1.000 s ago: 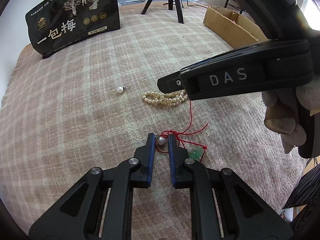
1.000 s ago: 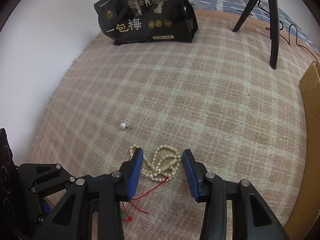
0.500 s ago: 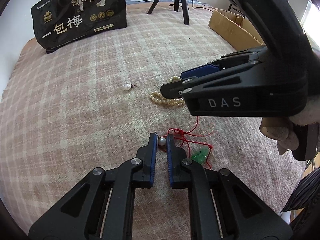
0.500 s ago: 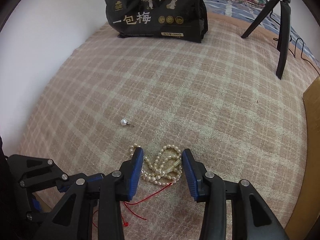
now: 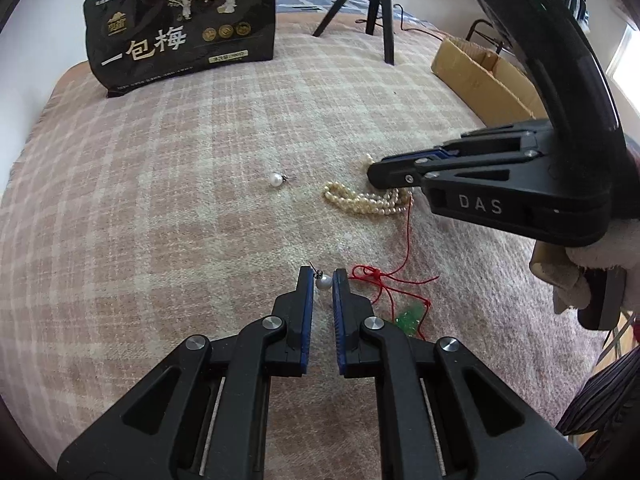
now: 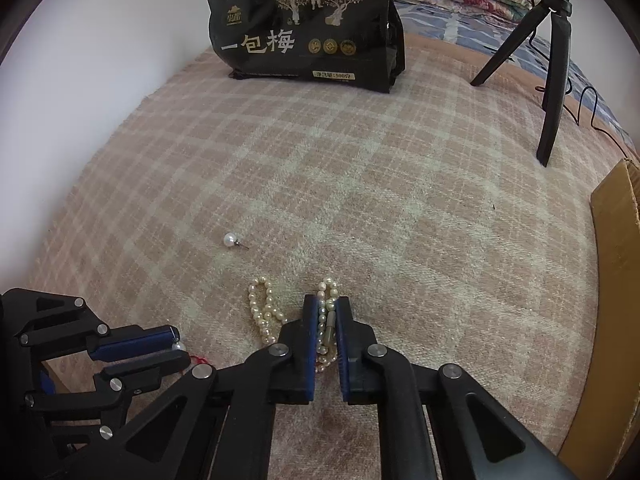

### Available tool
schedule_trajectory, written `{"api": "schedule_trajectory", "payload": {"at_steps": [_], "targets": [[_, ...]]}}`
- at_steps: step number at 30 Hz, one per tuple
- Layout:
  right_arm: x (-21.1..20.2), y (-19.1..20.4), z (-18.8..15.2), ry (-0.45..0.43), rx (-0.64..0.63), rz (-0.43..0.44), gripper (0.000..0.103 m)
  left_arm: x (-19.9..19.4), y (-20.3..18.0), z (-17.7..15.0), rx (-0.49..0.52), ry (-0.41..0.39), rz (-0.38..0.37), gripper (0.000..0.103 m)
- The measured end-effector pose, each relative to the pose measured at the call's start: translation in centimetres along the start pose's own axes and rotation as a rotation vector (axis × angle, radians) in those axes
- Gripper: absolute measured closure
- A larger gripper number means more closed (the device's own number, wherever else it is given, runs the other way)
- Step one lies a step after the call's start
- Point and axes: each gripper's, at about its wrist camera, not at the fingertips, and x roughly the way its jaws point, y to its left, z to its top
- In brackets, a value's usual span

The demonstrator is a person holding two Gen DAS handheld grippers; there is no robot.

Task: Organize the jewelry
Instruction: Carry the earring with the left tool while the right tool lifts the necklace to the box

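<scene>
The left gripper (image 5: 322,280) is positioned low over the pink-and-cream plaid woven blanket (image 5: 180,208) that covers the bed, with its blue-padded fingers (image 5: 305,300) pinching a small white pearl stud earring (image 5: 323,281) at their tips; the earring's metal post projects up and to the left past the left fingertip. Just to the right of these fingers lies a thin red cord (image 5: 384,280), knotted and looped, with a small green pendant (image 5: 409,316) attached near its lower end; one strand of the cord runs up toward the pearls. The right gripper (image 6: 325,312) is pressed down on the blanket with its fingers (image 6: 309,344) closed around a bunch of strands of the cream pearl-bead necklace (image 6: 262,312), including its tubular clasp; a loop of the necklace lies free on the blanket to the left of the fingers. A second white pearl stud earring (image 6: 229,239) lies loose on the blanket, apart from the necklace and from both grippers, with its post pointing right. At the far edge of the blanket stands a black snack bag with gold tree artwork and white Chinese lettering (image 6: 304,28). A black tripod (image 6: 554,60) stands to the right of the bag, and a brown cardboard box (image 6: 612,280) borders the right edge of the blanket.
</scene>
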Motion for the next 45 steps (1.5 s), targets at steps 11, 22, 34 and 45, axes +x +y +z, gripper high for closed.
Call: {"api": "schedule_trajectory", "payload": {"at_steps": [11,22,34,45], "targets": [[-3.4,0.6,0.7,-0.081,0.015,0.031,0.099,-2.4,1.4,0.9,-0.058,-0.061,0.007,0.096],[-9.0,0.3,1.4,-0.187,0.043,0.063,0.099,-4.8,0.6,2.0,-0.057,-0.125,-0.002,0.096],[-15.8,-2.2,1.4,-0.320,0.102,0.061,0.099,-7.2,-1.8,3.9,-0.033,-0.190,-0.038,0.096],[-22.1,-4.4,1.2,-0.453,0.142,0.055,0.099,-8.3,-5.5,6.2,0.009,-0.233,-0.085,0.096]]}}
